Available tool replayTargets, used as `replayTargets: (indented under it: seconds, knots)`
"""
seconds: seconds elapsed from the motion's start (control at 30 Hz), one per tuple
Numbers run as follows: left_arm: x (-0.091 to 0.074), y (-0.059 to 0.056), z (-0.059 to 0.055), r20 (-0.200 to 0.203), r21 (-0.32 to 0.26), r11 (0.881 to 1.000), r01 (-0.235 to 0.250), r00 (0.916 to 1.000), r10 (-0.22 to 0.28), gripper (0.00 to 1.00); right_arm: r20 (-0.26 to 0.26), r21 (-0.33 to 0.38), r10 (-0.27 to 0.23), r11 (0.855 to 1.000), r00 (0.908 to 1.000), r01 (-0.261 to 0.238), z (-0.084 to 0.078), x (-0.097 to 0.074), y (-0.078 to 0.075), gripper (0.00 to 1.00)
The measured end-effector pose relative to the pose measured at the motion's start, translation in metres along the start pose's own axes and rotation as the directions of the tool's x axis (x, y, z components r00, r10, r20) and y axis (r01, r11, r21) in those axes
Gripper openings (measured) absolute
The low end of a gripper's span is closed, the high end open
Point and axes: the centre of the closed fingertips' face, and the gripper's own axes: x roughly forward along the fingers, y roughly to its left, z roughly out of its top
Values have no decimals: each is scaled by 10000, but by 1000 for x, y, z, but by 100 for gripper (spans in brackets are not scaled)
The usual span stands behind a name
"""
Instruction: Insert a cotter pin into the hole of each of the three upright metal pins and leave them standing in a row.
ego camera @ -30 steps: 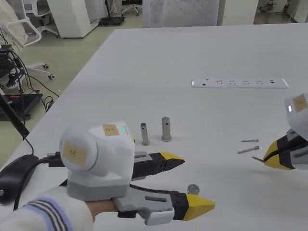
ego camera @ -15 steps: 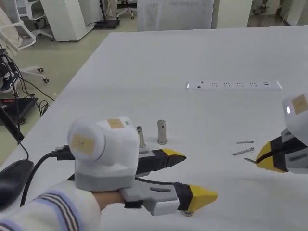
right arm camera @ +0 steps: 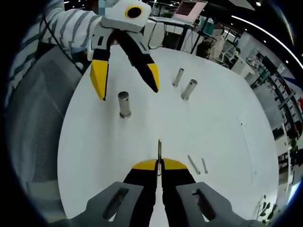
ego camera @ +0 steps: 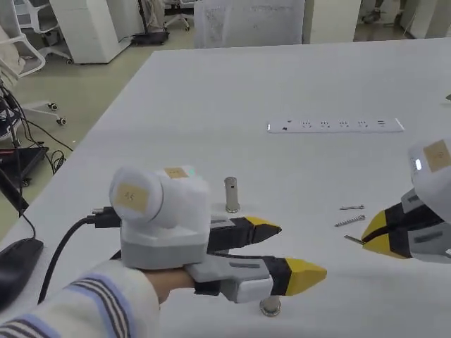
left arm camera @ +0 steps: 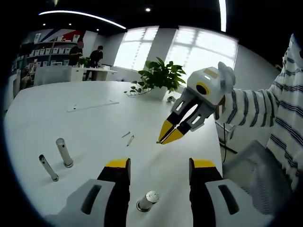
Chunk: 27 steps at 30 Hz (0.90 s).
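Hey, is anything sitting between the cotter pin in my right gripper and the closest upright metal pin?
Nothing visible lies between them: bare white table separates the thin metal cotter pin, clamped in the right gripper, from the short silver upright pin. The left gripper's open fingers flank that pin, though.

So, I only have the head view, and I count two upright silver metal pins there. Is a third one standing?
Observer: Yes. The right gripper view shows a thin silver metal pin upright beside the thicker pin.
Reviewer: Is the right gripper holding anything?
Observer: Its own view shows the right gripper shut on a thin metal cotter pin that juts forward.
Reviewer: And the pin nearest the left gripper?
Observer: The left gripper view shows that near pin between the jaws of the open left gripper, touching neither.
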Motion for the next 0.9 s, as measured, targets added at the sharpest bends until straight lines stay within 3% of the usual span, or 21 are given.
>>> replayTargets:
  seconds: [0.27,0.47,0.9]
  knots:
    - [6,-7,4,52,-470,9988,165,9999,-163,43,152,-76,-108,9999,9998,109,6,-6,10,3]
    - [11,-13,3,3,-1352,9902,346,9994,-348,36,226,-69,-113,9999,9997,115,8,-9,18,3]
    - [17,-22,1,-173,-1702,9838,572,9980,-610,28,344,-304,-221,9993,9992,231,16,-15,26,3]
